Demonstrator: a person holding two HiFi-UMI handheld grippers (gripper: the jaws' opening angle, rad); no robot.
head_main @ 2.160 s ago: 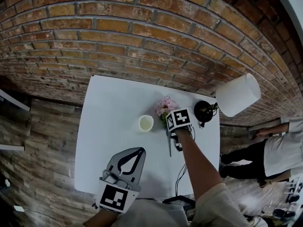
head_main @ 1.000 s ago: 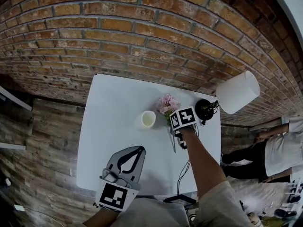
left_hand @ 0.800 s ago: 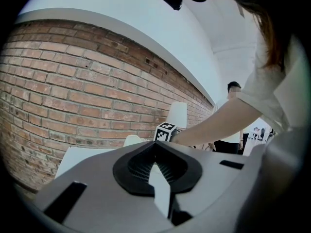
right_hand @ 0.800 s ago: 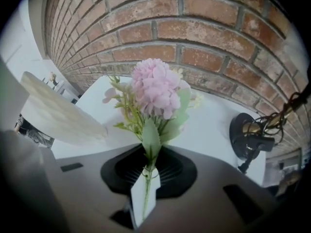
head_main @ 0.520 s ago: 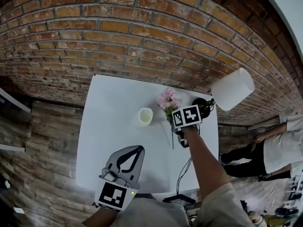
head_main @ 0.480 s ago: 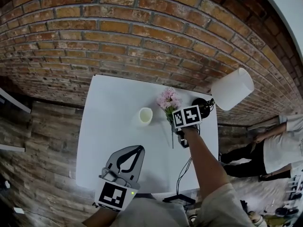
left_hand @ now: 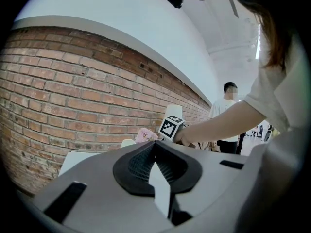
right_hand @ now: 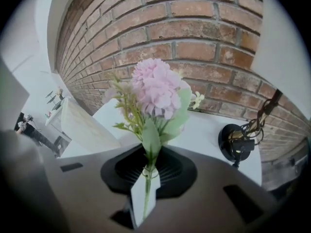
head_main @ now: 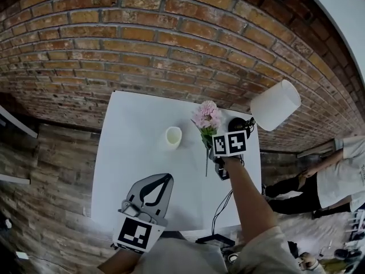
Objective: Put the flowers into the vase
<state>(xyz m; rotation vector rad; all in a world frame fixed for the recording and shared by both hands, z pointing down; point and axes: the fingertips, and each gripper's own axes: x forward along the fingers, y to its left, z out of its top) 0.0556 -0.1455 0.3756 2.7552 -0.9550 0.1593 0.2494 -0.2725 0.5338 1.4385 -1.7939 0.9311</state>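
A pink flower bunch (head_main: pixel 206 115) on a long green stem hangs above the white table (head_main: pixel 131 153), its stem pinched in my right gripper (head_main: pixel 215 157) under its marker cube. In the right gripper view the blooms (right_hand: pixel 158 87) stand upright in front of the jaws, and the right gripper (right_hand: pixel 147 176) is shut on the stem. The small cream vase (head_main: pixel 173 136) stands on the table to the left of the flowers, apart from them. My left gripper (head_main: pixel 163 181) hovers over the table's near edge, shut and empty. From the left gripper (left_hand: pixel 156 169) I see the flowers (left_hand: pixel 145 135) ahead.
A lamp with a white shade (head_main: pixel 275 104) and a black base (head_main: pixel 236 124) stands at the table's far right corner. A brick wall (head_main: pixel 171 44) runs behind the table. A cable (head_main: pixel 219 207) lies near the front right. A person (head_main: pixel 333 178) stands to the right.
My right gripper has lifted the flowers up off the table, and the stem now hangs freer and more upright. The left gripper has stayed put.
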